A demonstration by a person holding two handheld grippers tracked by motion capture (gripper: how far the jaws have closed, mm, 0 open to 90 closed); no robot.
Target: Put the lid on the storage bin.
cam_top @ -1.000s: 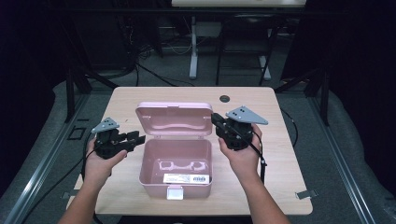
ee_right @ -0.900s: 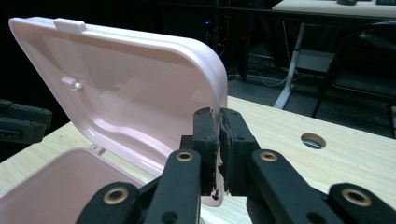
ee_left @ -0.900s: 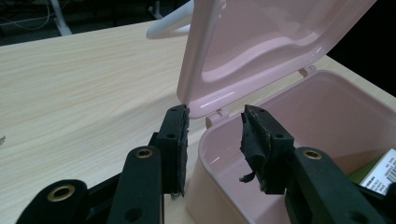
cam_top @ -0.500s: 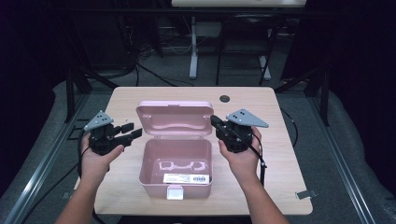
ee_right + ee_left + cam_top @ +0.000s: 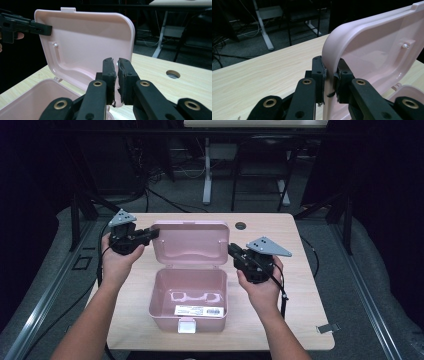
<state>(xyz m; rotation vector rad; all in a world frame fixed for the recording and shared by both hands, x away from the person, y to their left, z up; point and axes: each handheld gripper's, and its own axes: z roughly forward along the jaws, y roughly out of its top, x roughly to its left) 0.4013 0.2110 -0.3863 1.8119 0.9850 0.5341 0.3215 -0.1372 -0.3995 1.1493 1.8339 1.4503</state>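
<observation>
Moved up from beside the box: left gripper point(image 5: 150, 234), jaws just closed on the raised lid point(image 5: 190, 244) at its left edge. Right gripper point(image 5: 117, 75) clamped on lid's other edge. Pink box point(image 5: 189, 307) open, mid-table point(image 5: 295, 250). Risk: uneven pulls straining hinges.

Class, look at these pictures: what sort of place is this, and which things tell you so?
Probably a lab or workshop set up for recording: a small wooden table stands alone on a grey floor, cables trail behind it, and the white legs of a desk stand in the dark background.
</observation>
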